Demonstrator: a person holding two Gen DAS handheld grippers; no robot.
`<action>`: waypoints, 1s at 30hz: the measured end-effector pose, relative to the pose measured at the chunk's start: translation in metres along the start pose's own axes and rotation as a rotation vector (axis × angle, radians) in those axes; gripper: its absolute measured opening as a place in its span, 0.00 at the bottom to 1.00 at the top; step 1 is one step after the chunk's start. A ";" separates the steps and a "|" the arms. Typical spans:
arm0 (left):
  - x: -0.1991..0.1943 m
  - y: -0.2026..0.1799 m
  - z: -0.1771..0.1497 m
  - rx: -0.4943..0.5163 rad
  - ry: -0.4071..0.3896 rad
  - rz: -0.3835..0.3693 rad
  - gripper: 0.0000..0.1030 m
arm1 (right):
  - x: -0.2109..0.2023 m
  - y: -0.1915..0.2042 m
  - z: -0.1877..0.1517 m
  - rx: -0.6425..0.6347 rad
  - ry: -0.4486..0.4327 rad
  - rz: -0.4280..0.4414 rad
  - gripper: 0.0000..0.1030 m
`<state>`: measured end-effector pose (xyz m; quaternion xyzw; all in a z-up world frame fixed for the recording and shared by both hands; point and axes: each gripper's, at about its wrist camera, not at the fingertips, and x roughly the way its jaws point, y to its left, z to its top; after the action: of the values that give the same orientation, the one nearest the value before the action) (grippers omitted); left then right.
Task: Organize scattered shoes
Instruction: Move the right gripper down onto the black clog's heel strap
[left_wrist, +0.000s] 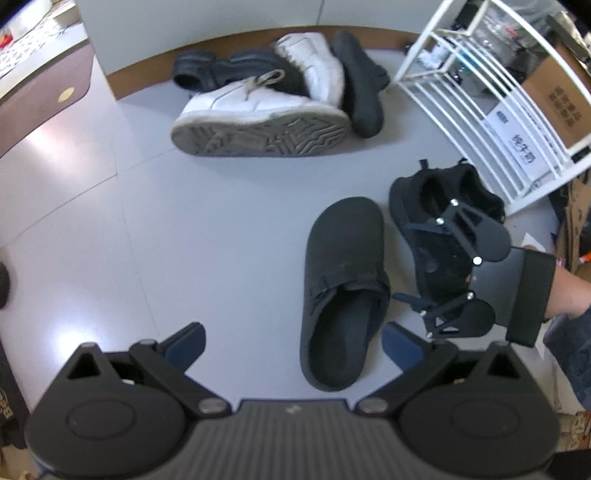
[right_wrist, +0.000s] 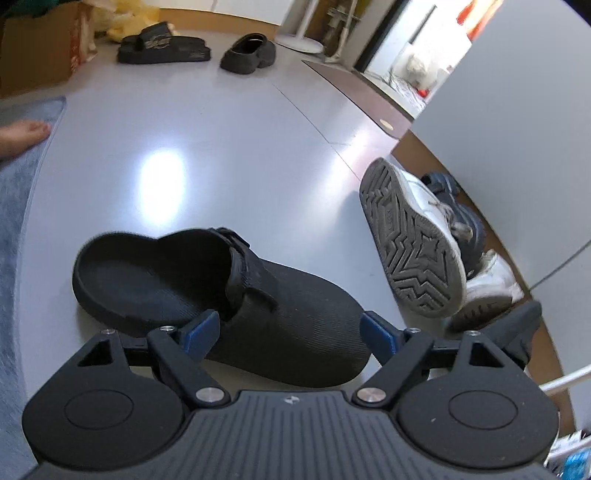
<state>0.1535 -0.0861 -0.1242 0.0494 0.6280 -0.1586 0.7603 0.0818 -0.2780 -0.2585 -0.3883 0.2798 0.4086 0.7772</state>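
Both hand-held grippers gaped wide, gripping nothing: the right hand-held gripper (right_wrist: 288, 328) straddled a black clog (right_wrist: 221, 295) as if to lift it, the left hand-held gripper (left_wrist: 291, 341) hovered; white sneakers (left_wrist: 258, 110) lay tumbled beside the rack (left_wrist: 480, 96).

black clog (left_wrist: 343, 291), white sneakers (left_wrist: 258, 110), rack (left_wrist: 480, 92)

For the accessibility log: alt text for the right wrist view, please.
The open right gripper hovers low over a black clog on a grey floor. A white sneaker lies on its side to the right; black sandals sit far behind.
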 end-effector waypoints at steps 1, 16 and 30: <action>0.001 0.000 0.000 -0.002 0.002 0.000 1.00 | 0.002 -0.001 -0.001 0.004 0.003 0.000 0.84; -0.002 -0.007 0.003 -0.005 0.005 -0.013 1.00 | 0.018 0.008 0.006 0.011 -0.051 0.046 0.85; 0.003 -0.010 0.005 0.003 0.010 -0.010 1.00 | 0.031 0.023 0.014 0.110 -0.049 0.124 0.56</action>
<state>0.1560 -0.0974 -0.1249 0.0485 0.6318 -0.1629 0.7562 0.0798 -0.2456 -0.2830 -0.3170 0.3064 0.4492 0.7771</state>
